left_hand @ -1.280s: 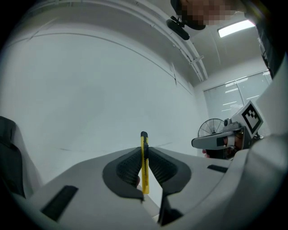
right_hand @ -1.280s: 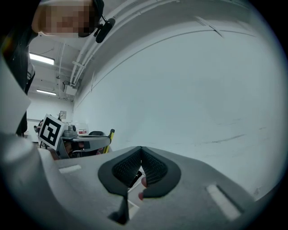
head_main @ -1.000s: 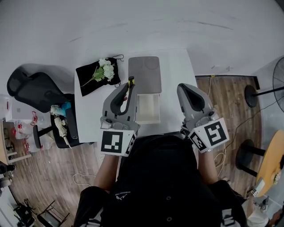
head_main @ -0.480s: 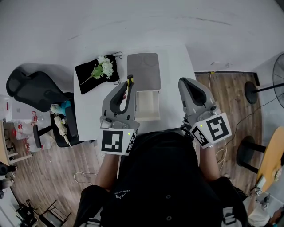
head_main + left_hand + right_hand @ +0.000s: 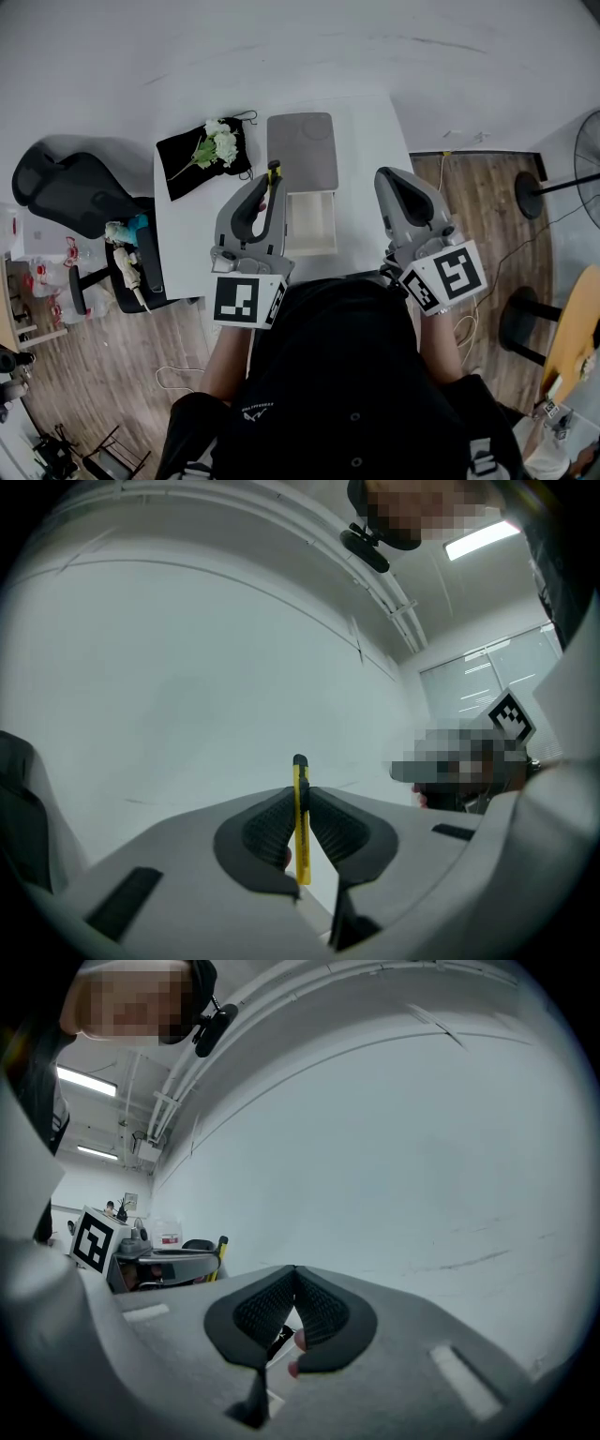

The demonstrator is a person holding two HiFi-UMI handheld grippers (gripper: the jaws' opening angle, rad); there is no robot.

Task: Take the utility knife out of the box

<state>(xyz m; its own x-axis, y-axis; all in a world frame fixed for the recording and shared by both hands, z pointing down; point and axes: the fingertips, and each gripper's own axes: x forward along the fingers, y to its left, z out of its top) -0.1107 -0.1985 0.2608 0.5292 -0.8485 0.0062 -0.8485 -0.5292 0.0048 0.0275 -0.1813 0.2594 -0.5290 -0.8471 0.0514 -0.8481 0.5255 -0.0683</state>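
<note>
The left gripper (image 5: pixel 301 797) is clenched on the utility knife (image 5: pixel 300 841): its two dark ribbed pads (image 5: pixel 265 832) press the thin yellow handle from both sides. The knife stands on edge, and its black tip pokes out above the jaws. In the head view the knife sits just left of centre, clear of the box (image 5: pixel 311 225) and just beside the box's left wall. The right gripper (image 5: pixel 294 1274) is closed with nothing in it, its pad tips meeting. In the head view it is at centre right, near the table's right edge.

The box is a white, shallow, open rectangle with smooth walls, and its inside looks bare. It rests on a white table (image 5: pixel 183 253) with a matte top. A flat grey panel with rounded corners (image 5: pixel 303 150) lies touching the box's upper side. At the upper left of the table a black cloth (image 5: pixel 192 164) is spread, with a sprig of white flowers (image 5: pixel 223 143) lying on it.

A black office chair (image 5: pixel 70 192) stands at the left of the frame. Wood-plank floor (image 5: pixel 483 211) shows to the right, and a pale wall fills the top. Each gripper has a smooth grey moulded shell and a white marker cube (image 5: pixel 248 300) printed with black squares
</note>
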